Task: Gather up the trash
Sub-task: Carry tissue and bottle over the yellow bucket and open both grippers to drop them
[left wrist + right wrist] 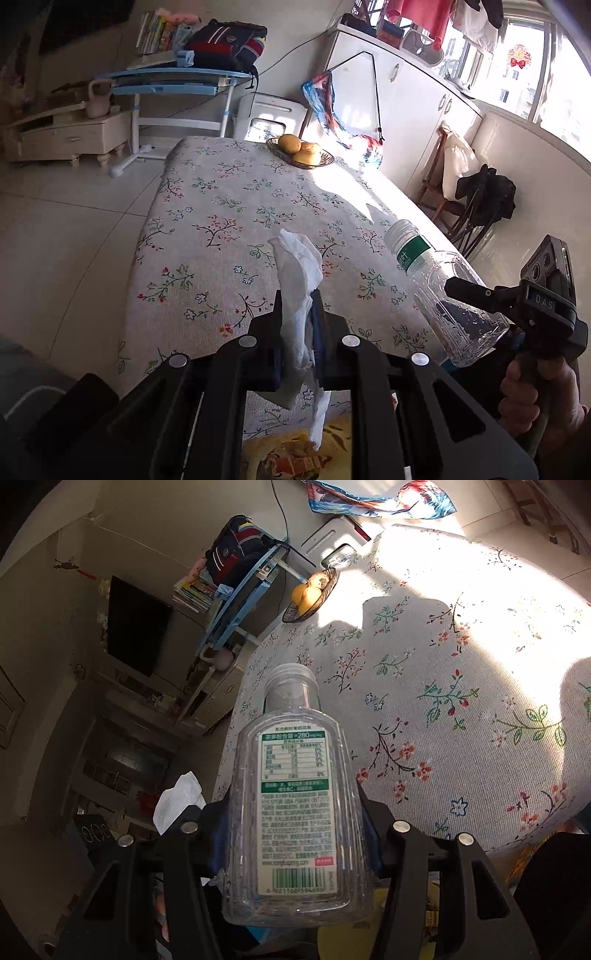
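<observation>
Both loads secured: left gripper (297, 321) jaws clamped tight on the crumpled tissue (299, 280), right gripper (291, 834) jaws gripping the empty capless plastic bottle (291, 794) mid-body. Both are off the floral counter (221, 206), near its edge opposite the fruit basket (301, 151). Keep grips firm and carry level; the tissue's tail dangles, so release only once over the bin.

A table draped in a pale floral-print tablecloth (229, 206) fills the middle of the room, half of it in hard sunlight. Near its far edge sits a shallow dark woven basket (325, 159) holding yellow-orange round fruits (289, 143). Beyond it stands a light blue desk (166, 79) carrying a dark navy backpack with red stripes (225, 46) and a row of colourful books (157, 31). A white cabinet (402, 107) runs along the window wall, with a bright multicoloured cloth (325, 107) hanging against it. A black flat television screen (138, 626) hangs on the wall.
</observation>
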`<action>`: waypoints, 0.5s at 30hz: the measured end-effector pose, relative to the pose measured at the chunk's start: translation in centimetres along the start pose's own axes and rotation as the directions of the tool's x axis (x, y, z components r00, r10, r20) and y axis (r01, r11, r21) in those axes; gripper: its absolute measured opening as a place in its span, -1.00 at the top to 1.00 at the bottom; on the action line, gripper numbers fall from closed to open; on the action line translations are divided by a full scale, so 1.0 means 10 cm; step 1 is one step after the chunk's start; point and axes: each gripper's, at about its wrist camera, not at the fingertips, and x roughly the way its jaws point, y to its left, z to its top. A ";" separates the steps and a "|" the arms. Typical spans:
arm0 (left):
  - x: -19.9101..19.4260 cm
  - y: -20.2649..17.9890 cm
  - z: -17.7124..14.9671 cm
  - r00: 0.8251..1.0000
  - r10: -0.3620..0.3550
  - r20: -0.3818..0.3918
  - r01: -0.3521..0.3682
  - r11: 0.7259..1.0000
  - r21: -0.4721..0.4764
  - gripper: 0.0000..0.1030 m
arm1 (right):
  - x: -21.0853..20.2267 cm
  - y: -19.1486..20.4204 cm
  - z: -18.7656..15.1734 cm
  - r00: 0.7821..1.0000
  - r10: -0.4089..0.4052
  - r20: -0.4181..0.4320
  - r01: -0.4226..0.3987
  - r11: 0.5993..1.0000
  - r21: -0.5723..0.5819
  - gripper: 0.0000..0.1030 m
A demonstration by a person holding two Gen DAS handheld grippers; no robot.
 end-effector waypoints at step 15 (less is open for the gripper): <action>-0.04 -0.17 -0.04 1.000 0.023 0.008 -0.024 0.998 0.064 0.74 | -0.07 0.02 -0.17 0.999 0.030 -0.023 -0.031 0.999 -0.010 -0.07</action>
